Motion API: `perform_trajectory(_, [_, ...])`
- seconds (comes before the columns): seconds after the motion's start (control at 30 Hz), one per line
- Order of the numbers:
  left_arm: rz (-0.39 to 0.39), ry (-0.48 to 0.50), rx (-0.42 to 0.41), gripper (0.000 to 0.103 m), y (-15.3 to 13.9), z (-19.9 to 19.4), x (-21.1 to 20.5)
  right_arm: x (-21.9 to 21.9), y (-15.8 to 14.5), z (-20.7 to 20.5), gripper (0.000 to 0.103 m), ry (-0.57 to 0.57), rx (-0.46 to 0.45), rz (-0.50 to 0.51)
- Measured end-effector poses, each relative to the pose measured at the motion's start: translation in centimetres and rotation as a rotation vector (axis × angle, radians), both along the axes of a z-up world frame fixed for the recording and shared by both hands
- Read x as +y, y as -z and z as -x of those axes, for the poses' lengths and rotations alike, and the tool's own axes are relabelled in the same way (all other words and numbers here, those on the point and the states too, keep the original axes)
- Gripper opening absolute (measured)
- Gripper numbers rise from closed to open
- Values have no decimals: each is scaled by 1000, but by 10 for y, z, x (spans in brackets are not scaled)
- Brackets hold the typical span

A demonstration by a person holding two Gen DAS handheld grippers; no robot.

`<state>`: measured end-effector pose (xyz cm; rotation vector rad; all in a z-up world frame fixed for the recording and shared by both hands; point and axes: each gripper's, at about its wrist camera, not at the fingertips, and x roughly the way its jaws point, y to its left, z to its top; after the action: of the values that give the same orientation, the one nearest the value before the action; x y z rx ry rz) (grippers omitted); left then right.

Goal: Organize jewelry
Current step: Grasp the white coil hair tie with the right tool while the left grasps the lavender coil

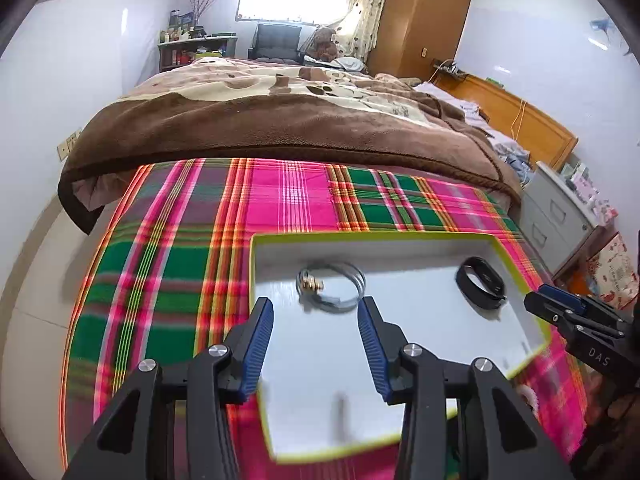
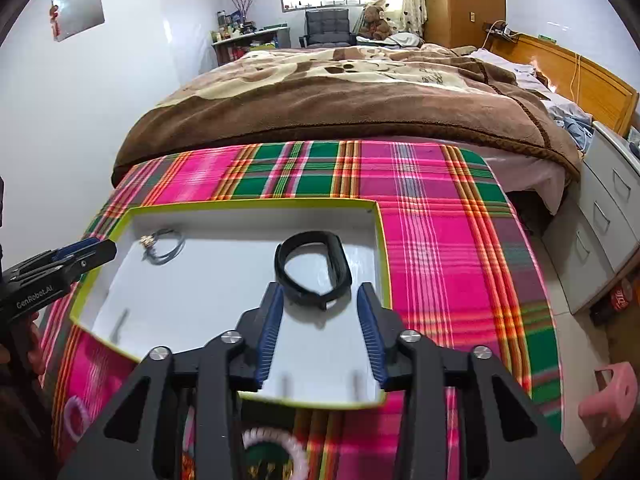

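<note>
A shallow white tray with a lime-green rim (image 1: 372,235) (image 2: 256,202) lies on the plaid cloth. In it lie a thin grey wire bracelet with gold beads (image 1: 330,286) (image 2: 162,250) and a black band bracelet (image 1: 482,284) (image 2: 314,270). My left gripper (image 1: 316,308) is open and empty just short of the wire bracelet. My right gripper (image 2: 320,294) is open and empty with the black band's near end between its fingertips. White beaded bracelets (image 2: 276,452) lie on the cloth under the right gripper.
The pink and green plaid cloth (image 1: 168,264) (image 2: 452,248) covers the table, with a bed and brown blanket (image 1: 280,120) behind it. A grey drawer cabinet (image 2: 600,220) stands at the right. A pink object (image 2: 610,398) sits by the cloth's right edge.
</note>
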<state>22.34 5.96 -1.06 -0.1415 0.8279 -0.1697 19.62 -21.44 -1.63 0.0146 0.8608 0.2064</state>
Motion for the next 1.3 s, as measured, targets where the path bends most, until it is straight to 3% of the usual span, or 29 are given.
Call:
perform_trajectory(0.13, [-6,-34,-10,44,-5,25,7,-7,-5,20,40,5,-13,-21])
perform_trajectory(0.43, [64,-40,-43,44,-9,90,26,-26,3,66,40,24,-4,-46])
perform_trajectory(0.83, [74,-56,-9,44,14,142,40,-35,21,96,40,1,15,-46])
perform_trajectory(1.3, [-34,-39,69,44,40,164,30,-24,37,93,40,-27,54,-58])
